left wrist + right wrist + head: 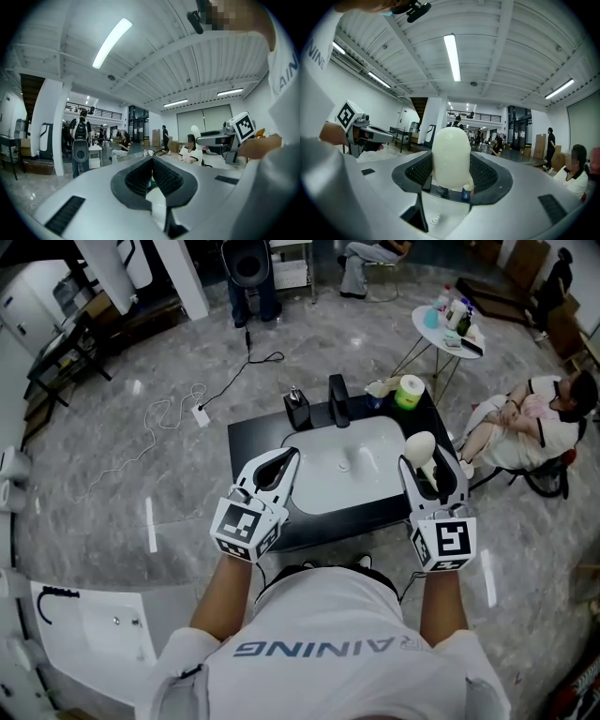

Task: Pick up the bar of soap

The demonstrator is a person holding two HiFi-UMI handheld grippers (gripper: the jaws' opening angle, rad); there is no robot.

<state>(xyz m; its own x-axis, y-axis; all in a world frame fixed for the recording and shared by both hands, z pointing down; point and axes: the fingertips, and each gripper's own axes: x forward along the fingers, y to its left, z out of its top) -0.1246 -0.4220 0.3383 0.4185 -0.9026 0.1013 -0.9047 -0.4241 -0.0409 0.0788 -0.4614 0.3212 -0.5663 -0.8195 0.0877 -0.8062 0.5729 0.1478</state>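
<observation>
A pale oval bar of soap (pixel 451 157) stands upright between the jaws of my right gripper (pixel 451 168), which is shut on it. In the head view the soap (pixel 420 446) is held up over the right side of the white sink (pixel 323 486), with the right gripper (pixel 429 472) around it. My left gripper (pixel 279 470) hovers over the sink's left side, tilted upward. Its jaws (pixel 152 176) are pressed together with nothing between them.
A black faucet (pixel 338 401) and a black soap dispenser (pixel 297 409) stand at the back of the black counter (pixel 248 442). A green-and-white roll (pixel 409 391) sits at the counter's far right corner. A seated person (pixel 530 423) is to the right. A cable (pixel 178 409) lies on the floor.
</observation>
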